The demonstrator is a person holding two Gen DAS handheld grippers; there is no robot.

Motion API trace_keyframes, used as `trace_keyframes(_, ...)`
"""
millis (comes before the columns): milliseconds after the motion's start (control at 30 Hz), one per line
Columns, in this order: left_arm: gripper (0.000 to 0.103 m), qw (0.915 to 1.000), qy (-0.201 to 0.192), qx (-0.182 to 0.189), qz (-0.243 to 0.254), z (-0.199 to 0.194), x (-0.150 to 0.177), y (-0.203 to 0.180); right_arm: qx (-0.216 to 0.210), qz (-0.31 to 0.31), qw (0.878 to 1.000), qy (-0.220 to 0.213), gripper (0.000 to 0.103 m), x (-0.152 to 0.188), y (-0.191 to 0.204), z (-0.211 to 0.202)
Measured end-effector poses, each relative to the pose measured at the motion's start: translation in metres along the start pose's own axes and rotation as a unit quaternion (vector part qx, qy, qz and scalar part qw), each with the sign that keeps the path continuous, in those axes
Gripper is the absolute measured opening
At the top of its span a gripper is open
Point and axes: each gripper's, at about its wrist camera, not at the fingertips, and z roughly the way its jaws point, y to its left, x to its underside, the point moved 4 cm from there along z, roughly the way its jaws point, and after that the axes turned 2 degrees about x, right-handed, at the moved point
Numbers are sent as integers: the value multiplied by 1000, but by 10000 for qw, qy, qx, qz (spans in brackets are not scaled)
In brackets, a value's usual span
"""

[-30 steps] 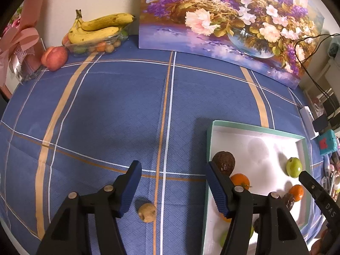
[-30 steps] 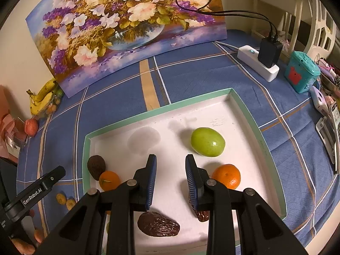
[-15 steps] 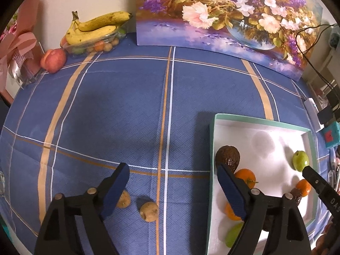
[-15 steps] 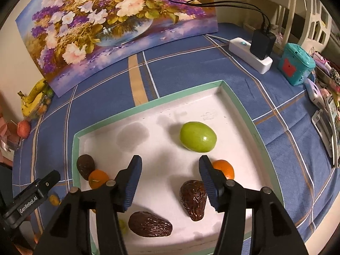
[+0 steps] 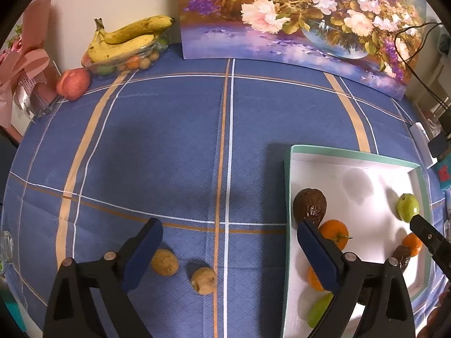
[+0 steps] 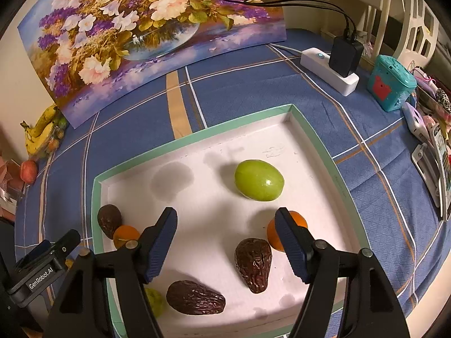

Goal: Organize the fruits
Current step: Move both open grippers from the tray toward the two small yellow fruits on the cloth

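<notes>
Blue tablecloth (image 5: 169, 146) bare ahead, white tray (image 6: 318, 152) rim right

Two small tan fruits (image 5: 164, 262) (image 5: 203, 280) are seen on the blue tablecloth, just left of a white, green-rimmed tray (image 6: 194, 138). Inside the tray, a green fruit (image 6: 259, 180) lies far, two wrinkled brown ones (image 6: 253, 264) (image 6: 195, 301) near, an orange (image 6: 298, 221) at right, and another brown fruit (image 6: 109, 219) touching an orange (image 6: 125, 233) at left.

Warm dim light, fisheye-warped edges
</notes>
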Motion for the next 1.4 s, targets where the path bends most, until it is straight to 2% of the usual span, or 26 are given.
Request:
trace_keyframes(67,103,10000,-14,-40,15,0,0,0,15,-27,10000,-9,76,0,0,0)
trace_keyframes(167,103,9999,-54,-131,91,0,0,0,29,-89,9999,-53,86,0,2,-1)
trace_keyframes(333,103,9995,-103,-244,142,-1,0,1,63,-201,9996,-161,90,0,5,-3)
trace_keyframes(533,103,9994,-140,-278,119,-3,0,3,130,-273,9991,-294,91,-2,9,-7)
trace_keyframes(900,103,9990,-286,-226,270,-16,3,-1,-10,-469,9965,-688,91,-4,23,-23)
trace_keyframes(1100,103,9979,-521,-230,293,-33,-1,2,-134,-452,9960,-761,91,-3,29,-31)
trace_keyframes(1267,103,9969,-760,-110,197,-48,-1,10,-224,-377,9951,-890,91,-3,31,-41)
trace_keyframes(1400,103,9957,-922,46,32,-58,0,19,-199,-473,9952,-833,91,-2,35,-41)
